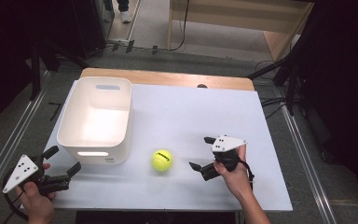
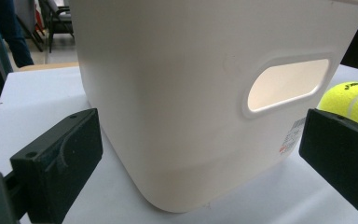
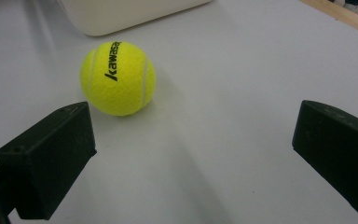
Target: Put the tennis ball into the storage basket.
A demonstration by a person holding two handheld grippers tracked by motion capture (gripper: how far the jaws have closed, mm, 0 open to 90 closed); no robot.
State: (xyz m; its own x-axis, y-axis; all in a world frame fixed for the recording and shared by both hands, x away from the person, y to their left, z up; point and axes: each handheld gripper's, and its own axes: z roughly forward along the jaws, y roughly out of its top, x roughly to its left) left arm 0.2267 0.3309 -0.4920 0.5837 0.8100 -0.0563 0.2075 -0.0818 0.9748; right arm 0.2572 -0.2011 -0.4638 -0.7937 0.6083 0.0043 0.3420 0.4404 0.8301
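The right gripper [image 1: 201, 153] sits low over the white table [image 1: 191, 112], held in the person's right hand [image 1: 235, 175] near the front right part of the tabletop. Its 2 black jaws are spread wide, with nothing between them but bare table, and they touch nothing. They point toward the tennis ball [image 1: 161, 159], which lies on the table just to the left of the jaw tips with a clear gap between. In the right gripper view the ball [image 3: 118, 78] rests ahead of the left jaw, off the middle line between the 2 jaws, its black lettering facing up (it reads "kawasa", with the rest curving out of sight).

The left gripper [image 1: 66, 162] is held by the left hand [image 1: 36, 198] at the front left corner of the table, right beside the near end of the white bin [image 1: 95, 140]. Its jaws are also spread wide and hold nothing. In the left gripper view the bin wall [image 2: 177, 93] with its oval handle cutout stands close ahead between the 2 jaws, near them, though whether either jaw touches it cannot be told

The ball stands just beside the bin's front right corner, apart from it, between the bin and the right gripper
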